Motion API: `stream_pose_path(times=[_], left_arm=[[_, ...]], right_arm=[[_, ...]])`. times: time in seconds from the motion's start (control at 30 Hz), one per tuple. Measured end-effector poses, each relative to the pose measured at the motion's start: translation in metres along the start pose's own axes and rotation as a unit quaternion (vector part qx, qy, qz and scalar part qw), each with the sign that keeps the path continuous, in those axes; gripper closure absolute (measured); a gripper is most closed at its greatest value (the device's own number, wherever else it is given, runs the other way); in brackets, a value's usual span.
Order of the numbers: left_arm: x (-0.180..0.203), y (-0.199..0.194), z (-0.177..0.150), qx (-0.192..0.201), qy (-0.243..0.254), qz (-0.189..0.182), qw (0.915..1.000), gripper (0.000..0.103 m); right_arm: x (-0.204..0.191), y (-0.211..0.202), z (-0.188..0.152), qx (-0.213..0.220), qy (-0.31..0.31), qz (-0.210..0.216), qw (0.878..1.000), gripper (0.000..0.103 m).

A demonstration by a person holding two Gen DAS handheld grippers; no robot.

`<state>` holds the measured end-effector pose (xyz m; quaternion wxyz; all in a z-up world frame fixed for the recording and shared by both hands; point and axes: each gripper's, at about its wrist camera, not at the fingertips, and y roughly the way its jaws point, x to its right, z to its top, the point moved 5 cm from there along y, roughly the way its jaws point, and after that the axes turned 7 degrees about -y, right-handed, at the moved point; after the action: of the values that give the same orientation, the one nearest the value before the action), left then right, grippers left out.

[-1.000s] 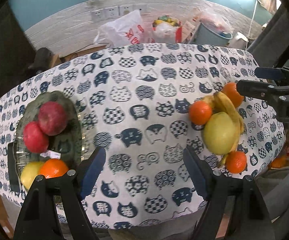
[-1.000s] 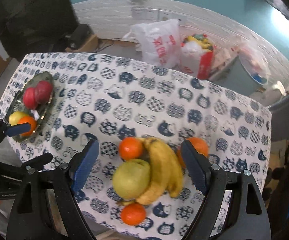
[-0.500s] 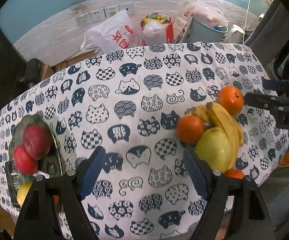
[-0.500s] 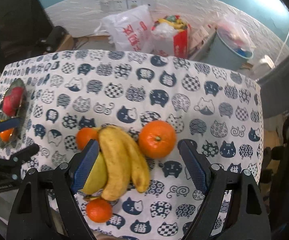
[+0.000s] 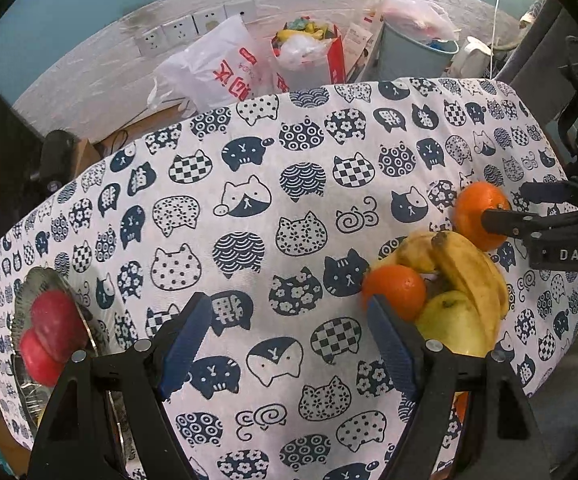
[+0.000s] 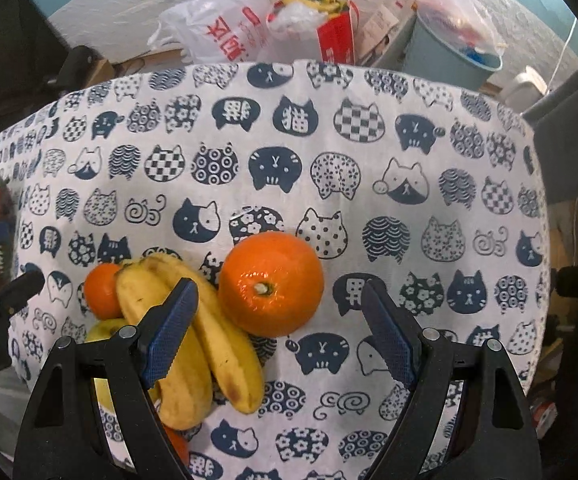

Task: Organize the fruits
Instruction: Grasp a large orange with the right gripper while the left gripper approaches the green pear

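A white tablecloth point(image 6: 329, 200) is showing navy cat-face prints: checked, dotted, flowered, wavy. At lower centre an orange point(image 6: 272, 284) is glowing bright orange beside yellow, brown-flecked bananas point(image 6: 205, 344). At the left edge, red apples point(image 5: 51, 332) are sitting on a greenish plate point(image 5: 23, 300).

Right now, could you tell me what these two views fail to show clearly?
- Plate, left wrist view: near half hidden behind the left gripper.
- Third orange, right wrist view: mostly behind the right gripper.
- Green fruit: covered by bananas.
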<state>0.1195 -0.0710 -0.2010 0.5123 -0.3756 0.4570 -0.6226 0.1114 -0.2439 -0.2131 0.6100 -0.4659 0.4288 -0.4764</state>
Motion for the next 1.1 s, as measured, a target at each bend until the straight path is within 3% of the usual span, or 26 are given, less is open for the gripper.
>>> stream_pose_path(times=[0.37,0.47,0.6,1.1], left_arm=[[0.006,0.010,0.001,-0.014,0.000,-0.013,0.9998,0.022],[0.008,0.008,0.001,-0.016,-0.006,-0.024,0.9996,0.022],[0.015,0.000,0.000,-0.014,-0.008,-0.043,0.9989,0.022],[0.063,0.000,-0.032,-0.058,-0.013,-0.119,0.9911,0.022]], right_arm=[[-0.002,0.034,0.010,-0.027,0.013,0.015,0.999,0.020],[-0.002,0.039,0.010,-0.027,0.023,0.032,0.999,0.034],[0.002,0.040,0.011,-0.024,0.028,0.030,0.999,0.037],[0.012,-0.021,-0.034,0.017,0.029,0.005,0.999,0.037]])
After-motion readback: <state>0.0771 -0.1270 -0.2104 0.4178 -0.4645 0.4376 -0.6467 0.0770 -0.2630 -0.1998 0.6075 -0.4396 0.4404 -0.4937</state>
